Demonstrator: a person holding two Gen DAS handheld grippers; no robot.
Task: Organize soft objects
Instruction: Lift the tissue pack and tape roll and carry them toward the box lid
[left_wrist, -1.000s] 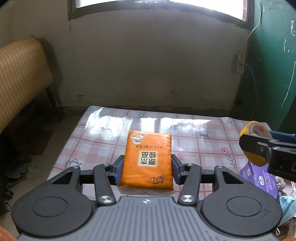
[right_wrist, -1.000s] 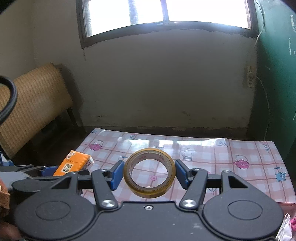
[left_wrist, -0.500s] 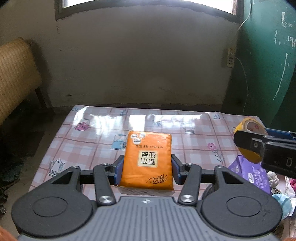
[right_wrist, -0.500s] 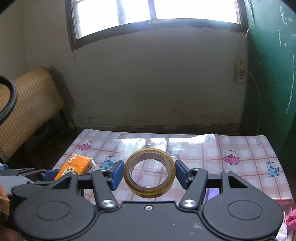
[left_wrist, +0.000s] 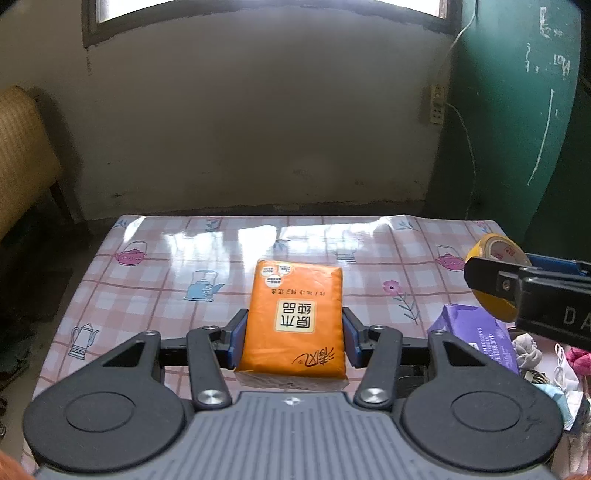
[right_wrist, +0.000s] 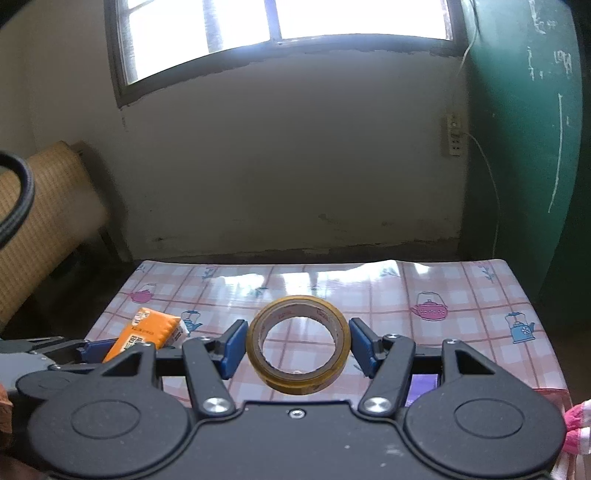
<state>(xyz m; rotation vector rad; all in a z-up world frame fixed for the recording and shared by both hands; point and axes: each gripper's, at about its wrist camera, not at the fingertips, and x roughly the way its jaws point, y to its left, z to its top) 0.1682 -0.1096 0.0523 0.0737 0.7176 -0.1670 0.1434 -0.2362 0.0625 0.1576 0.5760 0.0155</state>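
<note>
Left wrist: tissue pack (left_wrist: 293, 317) lengthwise along gripper (left_wrist: 293, 338).

The left gripper's body hides the near end of the orange tissue pack (left_wrist: 293, 314) and the worktop's (left_wrist: 155, 284) near edge. At the worktop's right edge, the purple packet (left_wrist: 476, 332) is partly covered, and the small clutter (left_wrist: 532, 350) beside it cannot be identified.

Stained pale wall (right_wrist: 288, 177), bright window (right_wrist: 280, 33) above, green door (right_wrist: 524, 147) right, woven chair back (right_wrist: 48, 221) left
</note>
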